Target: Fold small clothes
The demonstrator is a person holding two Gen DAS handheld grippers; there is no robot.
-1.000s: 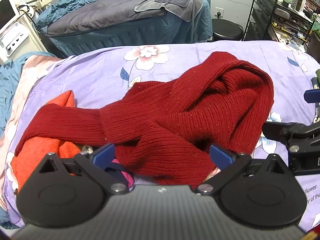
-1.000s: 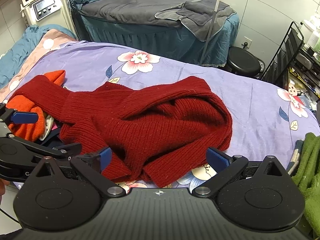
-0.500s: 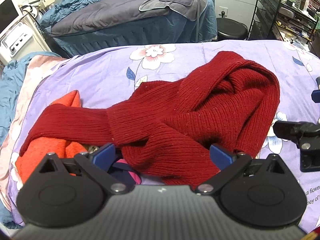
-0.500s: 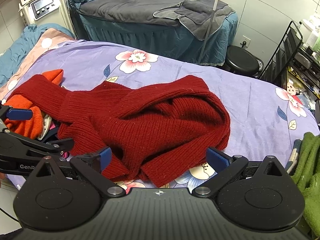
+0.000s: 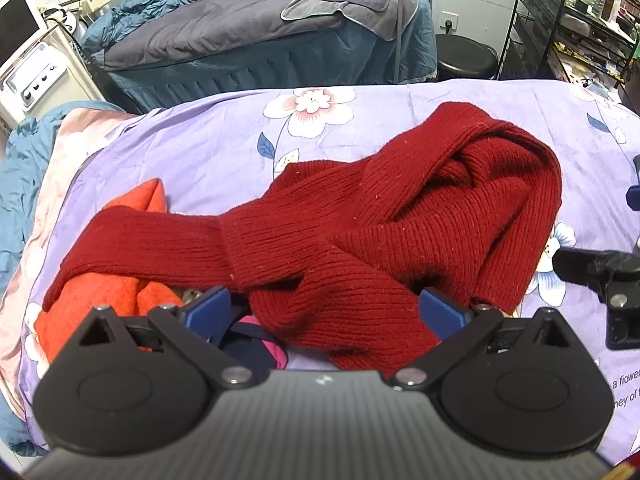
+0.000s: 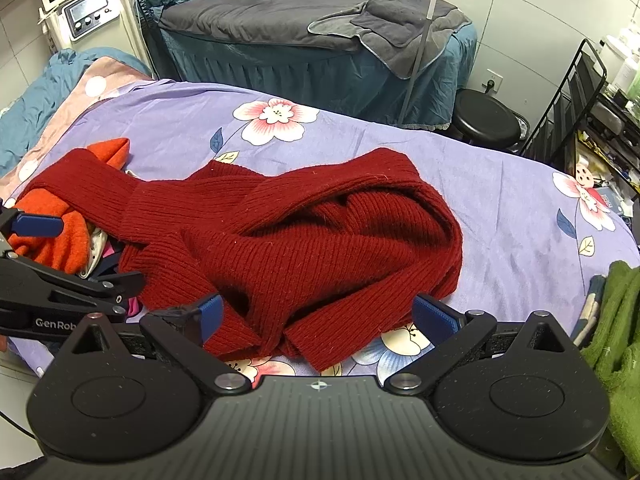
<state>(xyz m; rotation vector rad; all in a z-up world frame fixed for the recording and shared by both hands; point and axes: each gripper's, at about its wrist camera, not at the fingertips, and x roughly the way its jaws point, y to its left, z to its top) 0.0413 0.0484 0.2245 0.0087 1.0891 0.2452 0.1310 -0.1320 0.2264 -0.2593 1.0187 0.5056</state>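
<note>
A dark red ribbed knit scarf (image 5: pixel 400 224) lies bunched and twisted on the purple floral sheet (image 5: pixel 208 152); it also shows in the right wrist view (image 6: pixel 304 236). Its left end drapes over an orange knit garment (image 5: pixel 100 296), also seen in the right wrist view (image 6: pixel 60 228). My left gripper (image 5: pixel 324 308) is open and empty, its jaws wide at the scarf's near edge. My right gripper (image 6: pixel 316 316) is open and empty, just before the scarf's near ends. Each gripper shows at the edge of the other's view.
Small pink and navy clothes (image 5: pixel 256 348) lie under the scarf's left part. A green garment (image 6: pixel 616 340) lies at the right edge. Behind the bed stand a grey-covered bed (image 6: pixel 280 20), a black stool (image 6: pixel 486 120), a wire rack (image 6: pixel 588 120) and a white machine (image 6: pixel 80 8).
Both grippers have drawn back slightly from the scarf and stay open. The right gripper has slid further toward the right edge of the left wrist view. The scarf has not moved.
</note>
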